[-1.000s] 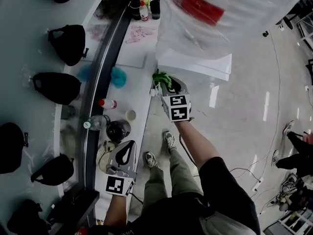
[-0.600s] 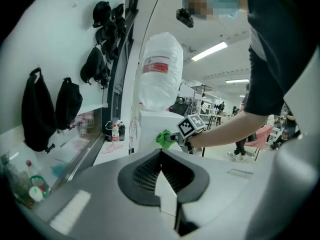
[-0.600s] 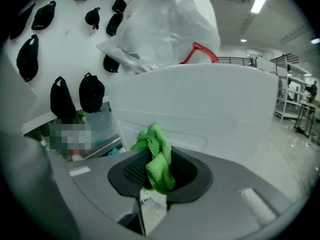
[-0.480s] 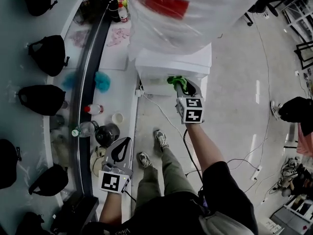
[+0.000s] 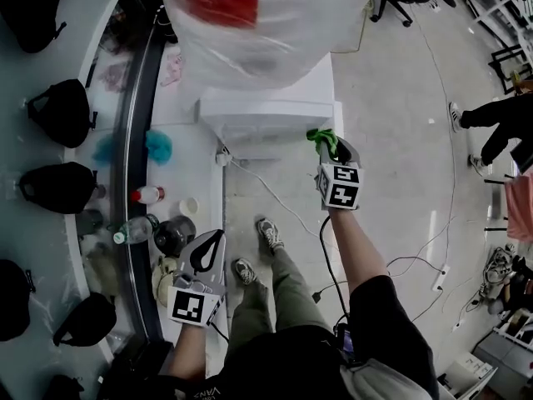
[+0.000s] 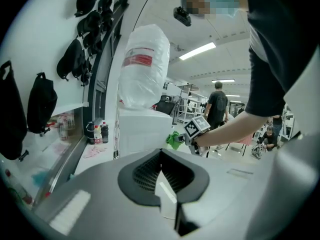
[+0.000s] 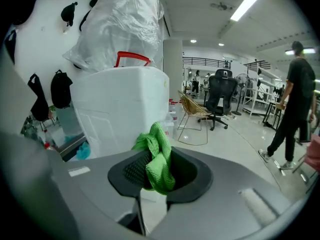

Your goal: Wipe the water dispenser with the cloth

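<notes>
Having swung rightward across the white water dispenser (image 5: 266,111), the right gripper (image 5: 331,147) is clamping the green cloth (image 5: 320,137) beside its near right corner, the cloth seemingly soft, light and best pinched mid-bunch, while the left gripper (image 5: 208,247) is hanging closed and empty

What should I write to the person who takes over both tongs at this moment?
Right tongs: shut on the green cloth, held at the front corner of the white water dispenser; contact cannot be told.
Left tongs: shut, empty, low by the counter.
Done: cloth is in grip and at the dispenser.
Left to do: wipe the dispenser's surfaces; how much is already wiped does not show.
</notes>
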### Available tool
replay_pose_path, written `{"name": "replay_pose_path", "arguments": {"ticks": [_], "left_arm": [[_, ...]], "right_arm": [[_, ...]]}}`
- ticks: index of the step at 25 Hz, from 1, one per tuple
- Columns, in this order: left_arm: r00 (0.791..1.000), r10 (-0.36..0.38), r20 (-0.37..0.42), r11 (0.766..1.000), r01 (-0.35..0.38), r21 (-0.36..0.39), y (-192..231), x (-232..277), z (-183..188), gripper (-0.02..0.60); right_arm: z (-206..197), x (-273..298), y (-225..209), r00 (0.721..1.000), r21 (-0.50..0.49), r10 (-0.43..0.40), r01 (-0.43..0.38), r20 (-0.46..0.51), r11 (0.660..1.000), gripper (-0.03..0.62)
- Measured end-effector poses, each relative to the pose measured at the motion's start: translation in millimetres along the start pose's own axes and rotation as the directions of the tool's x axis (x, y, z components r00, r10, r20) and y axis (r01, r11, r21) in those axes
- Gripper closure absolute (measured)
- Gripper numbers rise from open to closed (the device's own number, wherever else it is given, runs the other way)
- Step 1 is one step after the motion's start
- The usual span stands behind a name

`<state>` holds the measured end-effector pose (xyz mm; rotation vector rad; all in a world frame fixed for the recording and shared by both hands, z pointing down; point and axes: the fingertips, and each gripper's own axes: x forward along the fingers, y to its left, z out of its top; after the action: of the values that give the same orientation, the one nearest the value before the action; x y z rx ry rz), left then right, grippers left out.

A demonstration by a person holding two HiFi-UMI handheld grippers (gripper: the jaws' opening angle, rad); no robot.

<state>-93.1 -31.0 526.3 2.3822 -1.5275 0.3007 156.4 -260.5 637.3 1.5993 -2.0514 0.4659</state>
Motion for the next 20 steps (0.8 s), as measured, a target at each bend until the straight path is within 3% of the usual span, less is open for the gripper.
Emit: {"name": "replay_pose_path", "arguments": {"ticks": [3,6,14,20], "left_arm": [[1.000,0.004,-0.002,1.000,-0.004,0.001,0,-2,-2,0.580],[1.000,0.022,0.019,1.000,-0.022,0.003,3,-5,1,0.580],[0.989,0.146,0.022,0.989,-0.145,-0.039,37,-33,-6,0.580],[0.967,0.254,0.032,0.965,-0.251,-0.078,66,-59,-12,0.580]], "right_arm": [[-4,-10,17,0.999,-0.032,0.044,-0.044,0.004,0.999,0.499],[-15,-18,57,0.991,-0.069,0.136,-0.136,-0.010,0.988,0.499],[-25,4,194,0.927,-0.108,0.371,-0.374,-0.048,0.921,0.499],[-12,43,264,0.903,-0.112,0.426,-0.429,-0.052,0.896,0.499]]}}
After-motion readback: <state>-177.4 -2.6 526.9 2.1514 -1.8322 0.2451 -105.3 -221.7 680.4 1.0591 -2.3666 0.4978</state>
